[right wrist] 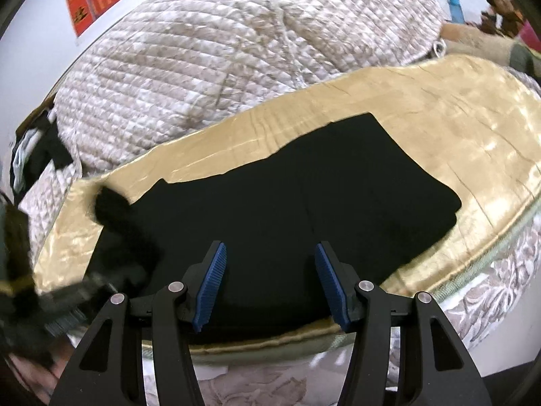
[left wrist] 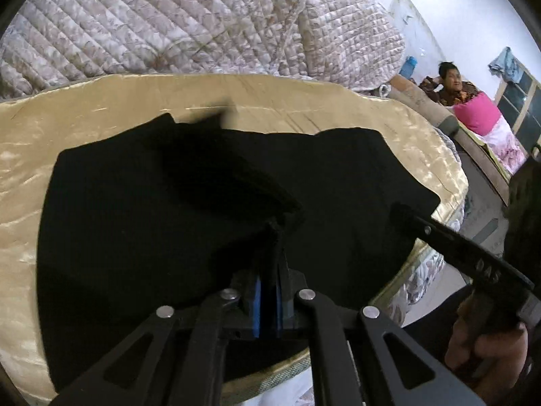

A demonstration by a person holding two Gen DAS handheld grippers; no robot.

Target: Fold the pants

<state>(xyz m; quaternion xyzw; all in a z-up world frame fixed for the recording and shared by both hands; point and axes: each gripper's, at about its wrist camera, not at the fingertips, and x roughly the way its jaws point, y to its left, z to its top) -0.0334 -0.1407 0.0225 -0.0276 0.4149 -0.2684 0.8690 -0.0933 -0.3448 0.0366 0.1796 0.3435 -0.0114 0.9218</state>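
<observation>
Black pants (left wrist: 142,209) edge is pinched in the closed left gripper (left wrist: 270,237), lifted for folding over; right gripper (right wrist: 270,253), held wide, hovers above the fabric ahead.

Left black two-finger gripper (left wrist: 268,257): matte black linkage arms w/ triangular cut-outs, round silver pivot pins, blue ribbed pads showing as thin strips. Right black two-finger gripper (right wrist: 270,260): same build, w/ blue ribbed finger pads (right wrist: 211,286) (fine horizontal ridges). From the left wrist view its black side bar carries faint embossed lettering and a small screw, w/ a bare-skinned hand (left wrist: 487,348) on the handle.
</observation>
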